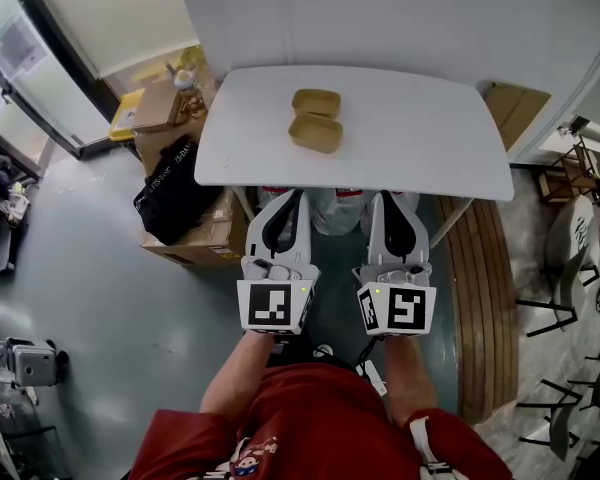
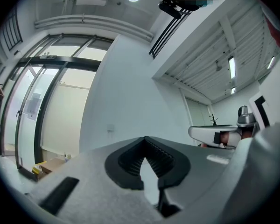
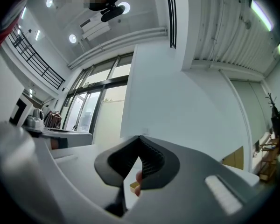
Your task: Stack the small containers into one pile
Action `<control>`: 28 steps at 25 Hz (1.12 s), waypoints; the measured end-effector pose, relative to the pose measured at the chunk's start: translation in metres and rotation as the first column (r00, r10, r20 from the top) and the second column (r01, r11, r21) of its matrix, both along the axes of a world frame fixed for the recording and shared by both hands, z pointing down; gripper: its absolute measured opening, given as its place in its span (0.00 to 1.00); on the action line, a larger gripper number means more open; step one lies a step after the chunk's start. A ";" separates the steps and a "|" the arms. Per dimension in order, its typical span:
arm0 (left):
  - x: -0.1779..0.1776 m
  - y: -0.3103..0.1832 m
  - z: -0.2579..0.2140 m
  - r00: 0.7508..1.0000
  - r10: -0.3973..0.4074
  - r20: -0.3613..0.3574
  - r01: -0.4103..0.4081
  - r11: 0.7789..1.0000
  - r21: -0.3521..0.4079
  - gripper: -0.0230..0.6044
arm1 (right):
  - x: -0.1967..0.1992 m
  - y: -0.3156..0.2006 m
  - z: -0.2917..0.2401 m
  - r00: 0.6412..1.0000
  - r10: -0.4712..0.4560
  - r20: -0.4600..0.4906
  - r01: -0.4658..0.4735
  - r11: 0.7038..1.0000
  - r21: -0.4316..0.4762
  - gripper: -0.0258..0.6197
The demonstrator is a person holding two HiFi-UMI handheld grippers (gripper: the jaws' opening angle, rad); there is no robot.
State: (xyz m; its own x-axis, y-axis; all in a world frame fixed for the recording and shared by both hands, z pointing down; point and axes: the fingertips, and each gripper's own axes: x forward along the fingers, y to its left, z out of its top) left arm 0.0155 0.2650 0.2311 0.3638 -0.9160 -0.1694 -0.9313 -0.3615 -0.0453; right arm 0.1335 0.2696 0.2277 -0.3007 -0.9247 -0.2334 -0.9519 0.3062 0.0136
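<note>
Two small tan containers sit side by side on the white table point(image 1: 420, 158), one farther back point(image 1: 316, 101) and one nearer point(image 1: 316, 134). Both grippers hover in front of the table's near edge, short of the containers. The left gripper point(image 1: 291, 196) is shut with nothing in it, and so is the right gripper point(image 1: 388, 198). In the left gripper view the jaws point(image 2: 144, 143) point slightly upward at a white wall. Through the gap under the right gripper's jaws point(image 3: 139, 140) a sliver of a tan container point(image 3: 134, 186) shows.
Cardboard boxes point(image 1: 195, 243) and a black bag point(image 1: 170, 193) stand left of the table on the floor. A slatted wooden bench point(image 1: 480, 288) runs along the right, with chairs point(image 1: 570, 258) beyond. A glass door point(image 1: 30, 78) is at far left.
</note>
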 end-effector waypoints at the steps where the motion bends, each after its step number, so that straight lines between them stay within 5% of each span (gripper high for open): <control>1: 0.000 -0.005 -0.002 1.000 0.005 -0.012 -0.004 1.000 0.019 0.04 | -0.002 -0.005 0.001 1.000 0.001 -0.005 -0.001 1.000 -0.001 0.04; 28: -0.098 -0.239 -0.013 0.992 0.127 -0.027 -0.126 0.990 0.058 0.04 | -0.102 -0.226 -0.007 0.991 0.118 -0.065 -0.120 0.992 -0.026 0.04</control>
State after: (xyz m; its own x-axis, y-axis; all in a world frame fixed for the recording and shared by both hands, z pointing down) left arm -0.0826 0.0263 0.2180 0.4698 -0.8516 -0.2324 -0.8795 -0.4740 -0.0412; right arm 0.0315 0.0439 0.2211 -0.2015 -0.9610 -0.1893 -0.9791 0.1919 0.0678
